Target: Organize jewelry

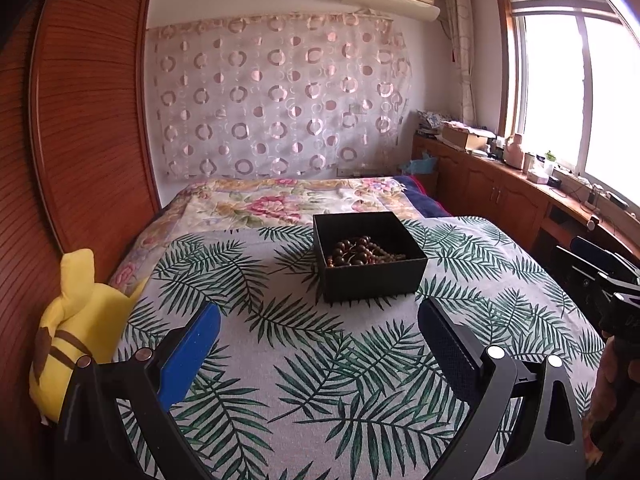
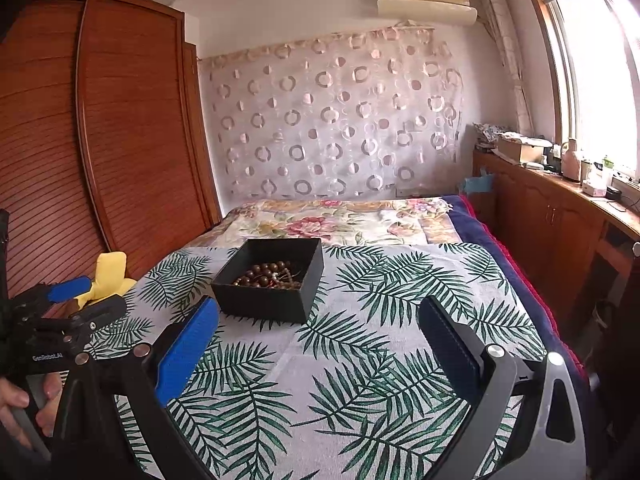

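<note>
An open black box point(image 1: 370, 276) stands on the leaf-print cloth point(image 1: 304, 360) on the bed. Brown bead bracelets point(image 1: 360, 254) lie heaped inside it. The box point(image 2: 264, 300) and the beads point(image 2: 268, 276) also show in the right wrist view. My left gripper point(image 1: 320, 324) is open and empty, held above the cloth, short of the box's near side. My right gripper point(image 2: 320, 320) is open and empty, just right of and behind the box. The left gripper point(image 2: 80, 296) shows at the left edge of the right wrist view, open.
A yellow plush toy point(image 1: 76, 332) lies at the bed's left edge against a wooden wardrobe point(image 1: 80, 120). A floral blanket point(image 1: 280, 200) covers the far bed. A wooden cabinet point(image 1: 500, 188) with clutter runs under the window at right.
</note>
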Tool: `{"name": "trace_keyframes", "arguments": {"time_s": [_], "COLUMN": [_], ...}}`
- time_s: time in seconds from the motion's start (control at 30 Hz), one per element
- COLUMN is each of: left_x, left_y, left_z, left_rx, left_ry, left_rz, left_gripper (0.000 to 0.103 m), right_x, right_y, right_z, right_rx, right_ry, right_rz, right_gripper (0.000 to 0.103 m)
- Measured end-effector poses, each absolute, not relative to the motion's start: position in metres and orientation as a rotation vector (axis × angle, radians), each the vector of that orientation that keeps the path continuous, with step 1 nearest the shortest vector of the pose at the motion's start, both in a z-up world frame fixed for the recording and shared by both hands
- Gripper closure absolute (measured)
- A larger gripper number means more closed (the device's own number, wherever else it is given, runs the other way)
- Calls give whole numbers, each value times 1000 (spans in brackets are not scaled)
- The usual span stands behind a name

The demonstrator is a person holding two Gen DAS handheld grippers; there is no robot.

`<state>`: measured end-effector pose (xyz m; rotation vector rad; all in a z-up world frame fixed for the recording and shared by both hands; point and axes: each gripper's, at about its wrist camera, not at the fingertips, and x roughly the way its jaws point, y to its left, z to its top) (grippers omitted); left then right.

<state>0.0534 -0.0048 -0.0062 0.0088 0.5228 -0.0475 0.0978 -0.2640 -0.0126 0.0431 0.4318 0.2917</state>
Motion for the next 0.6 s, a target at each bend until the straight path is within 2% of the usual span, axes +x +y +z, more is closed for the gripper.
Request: {"name": "trace_keyframes", "arguments": {"time_s": [0.6], "left_x": [48], "left_y": [-2], "left_z": [0], "left_rx": [-6], "left_ry": [502], "left_rz": [-42], "left_gripper": [7], "right_x": [97], "right_y": [-263], "right_z": [-14], "right_rx": [43], "right_ry": [434], "right_rz": [295], "right_gripper": [2]}}
